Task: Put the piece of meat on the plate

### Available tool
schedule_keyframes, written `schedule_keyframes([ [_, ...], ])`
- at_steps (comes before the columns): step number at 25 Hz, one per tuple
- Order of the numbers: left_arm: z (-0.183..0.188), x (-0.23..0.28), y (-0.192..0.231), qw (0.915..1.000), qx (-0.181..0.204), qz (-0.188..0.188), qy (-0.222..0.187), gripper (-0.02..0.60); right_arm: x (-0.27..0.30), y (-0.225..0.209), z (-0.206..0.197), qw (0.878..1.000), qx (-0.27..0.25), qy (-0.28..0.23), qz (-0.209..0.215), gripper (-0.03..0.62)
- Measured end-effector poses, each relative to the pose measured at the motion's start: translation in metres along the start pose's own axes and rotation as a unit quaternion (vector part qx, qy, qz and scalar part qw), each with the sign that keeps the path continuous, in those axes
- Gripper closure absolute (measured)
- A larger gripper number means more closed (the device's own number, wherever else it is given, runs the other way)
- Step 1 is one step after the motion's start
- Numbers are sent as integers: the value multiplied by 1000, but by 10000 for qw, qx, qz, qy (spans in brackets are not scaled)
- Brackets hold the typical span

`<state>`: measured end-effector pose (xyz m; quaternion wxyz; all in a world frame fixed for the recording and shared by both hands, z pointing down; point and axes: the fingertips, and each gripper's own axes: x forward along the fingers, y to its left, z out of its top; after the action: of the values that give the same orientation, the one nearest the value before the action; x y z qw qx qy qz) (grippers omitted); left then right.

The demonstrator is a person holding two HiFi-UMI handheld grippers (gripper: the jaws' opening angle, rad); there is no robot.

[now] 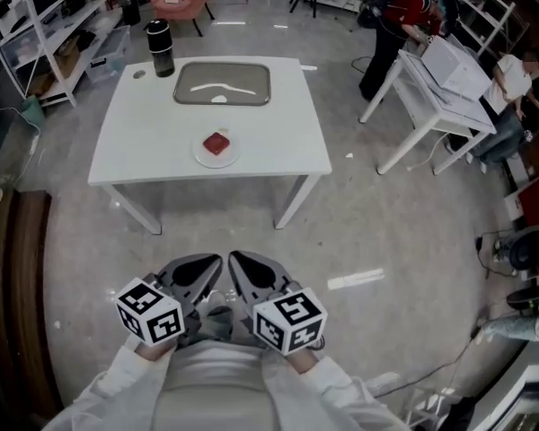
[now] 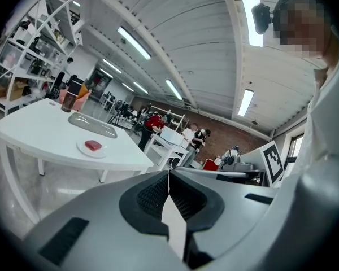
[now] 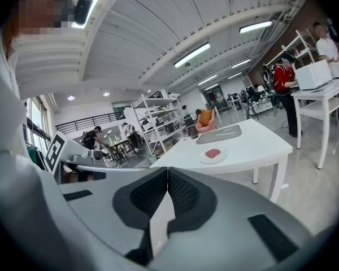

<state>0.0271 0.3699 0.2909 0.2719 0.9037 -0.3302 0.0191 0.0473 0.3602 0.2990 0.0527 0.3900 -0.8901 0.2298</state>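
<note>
Left gripper [image 2: 169, 175]: jaws pressed together, empty, at the person's waist.
Right gripper [image 3: 167, 171]: jaws also together, empty, at the left one's 3 o'clock.
Meat [image 1: 216, 143]: on the plate [image 1: 200, 156], 12 o'clock from both grippers, well apart.
Table [image 1: 135, 146]: white, bearing the plate.

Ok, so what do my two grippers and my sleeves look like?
Both the left gripper and the right gripper have smooth grey, wedge-shaped jaws with black textured pads set into their inner faces. Each carries a white cube printed with black square markers: the left cube and the right cube. The person wears light, whitish long sleeves.
</note>
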Motion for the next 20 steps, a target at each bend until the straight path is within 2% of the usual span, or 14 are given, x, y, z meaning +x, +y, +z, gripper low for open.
schedule_keyframes([
  [5,23,13,39,9998,117,-128,137,569,43,-18,22,9996,67,-95,-246,579],
  [11,27,26,70,9993,-101,-252,258,569,73,-28,27,9992,-20,60,-404,579],
  [15,32,38,91,9993,-112,-198,294,569,89,-40,28,9990,225,78,-368,579],
  [20,48,52,121,9994,-142,-101,308,569,125,-58,40,9992,195,168,-290,579],
])
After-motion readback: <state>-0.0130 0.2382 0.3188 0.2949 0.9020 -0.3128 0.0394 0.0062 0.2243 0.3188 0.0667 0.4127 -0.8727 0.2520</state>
